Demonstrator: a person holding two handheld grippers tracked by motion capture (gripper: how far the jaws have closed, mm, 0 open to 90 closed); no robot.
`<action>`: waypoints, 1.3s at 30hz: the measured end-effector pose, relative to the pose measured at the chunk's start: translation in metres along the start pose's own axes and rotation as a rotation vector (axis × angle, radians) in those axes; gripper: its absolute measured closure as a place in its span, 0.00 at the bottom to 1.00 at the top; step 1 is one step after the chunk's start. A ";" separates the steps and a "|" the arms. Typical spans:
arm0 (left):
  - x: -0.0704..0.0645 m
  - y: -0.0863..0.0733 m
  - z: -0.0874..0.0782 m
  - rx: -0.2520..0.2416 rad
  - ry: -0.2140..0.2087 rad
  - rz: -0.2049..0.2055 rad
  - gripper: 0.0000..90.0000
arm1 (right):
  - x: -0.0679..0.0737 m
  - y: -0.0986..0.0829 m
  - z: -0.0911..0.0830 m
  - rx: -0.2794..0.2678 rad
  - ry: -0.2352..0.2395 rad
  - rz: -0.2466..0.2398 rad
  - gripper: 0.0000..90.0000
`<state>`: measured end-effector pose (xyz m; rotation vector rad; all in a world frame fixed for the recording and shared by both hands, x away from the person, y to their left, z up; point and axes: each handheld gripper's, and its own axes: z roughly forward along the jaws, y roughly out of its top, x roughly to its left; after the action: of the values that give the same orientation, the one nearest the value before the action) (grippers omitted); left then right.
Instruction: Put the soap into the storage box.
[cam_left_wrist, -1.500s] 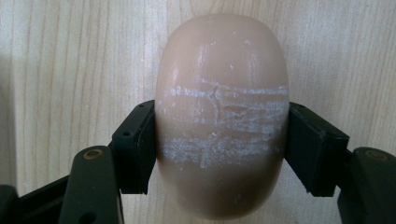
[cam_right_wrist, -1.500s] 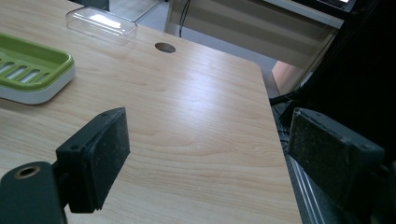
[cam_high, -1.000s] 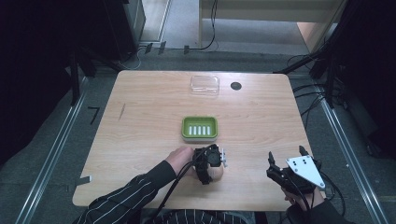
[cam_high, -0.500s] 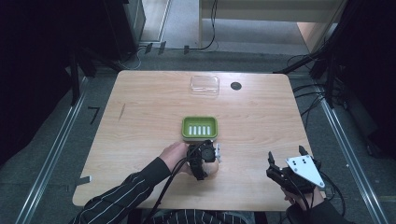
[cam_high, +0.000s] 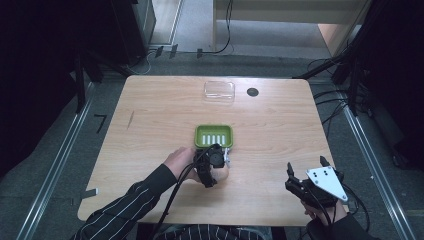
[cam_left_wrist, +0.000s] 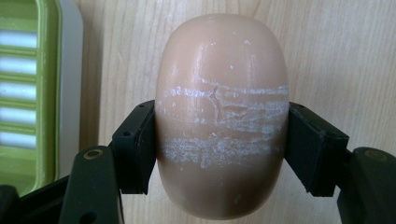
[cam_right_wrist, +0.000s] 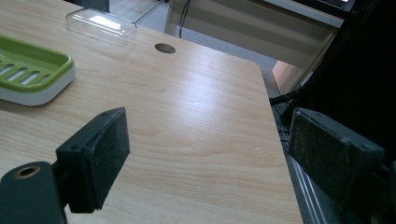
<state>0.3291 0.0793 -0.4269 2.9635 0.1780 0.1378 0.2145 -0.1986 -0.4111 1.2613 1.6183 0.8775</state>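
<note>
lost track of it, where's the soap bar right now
The soap bar is clamped in the left gripper, just near-side of the green soap dish, mid-table.

My wooden table (cam_high: 150, 130) carries a green soap dish (cam_high: 214, 136) just ahead of my left claw (cam_high: 216, 165), a clear lid (cam_high: 219, 91) farther beyond.

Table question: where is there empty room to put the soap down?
The table is bare left of the green soap dish, and between that dish and the right gripper. It is crowded just in front of the dish, where the left gripper holds the soap.
</note>
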 end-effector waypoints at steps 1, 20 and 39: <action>0.001 0.000 -0.001 0.006 0.003 0.001 0.37 | 0.000 0.000 0.000 0.001 0.000 0.003 0.15; 0.019 -0.006 -0.017 -0.021 0.028 -0.005 0.37 | 0.001 0.000 0.000 0.007 -0.001 -0.010 0.15; 0.041 -0.006 -0.028 -0.033 0.048 -0.007 0.37 | 0.001 0.000 0.002 0.006 0.002 -0.010 0.15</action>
<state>0.3661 0.0944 -0.3974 2.9281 0.1900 0.2089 0.2158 -0.1981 -0.4120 1.2558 1.6291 0.8682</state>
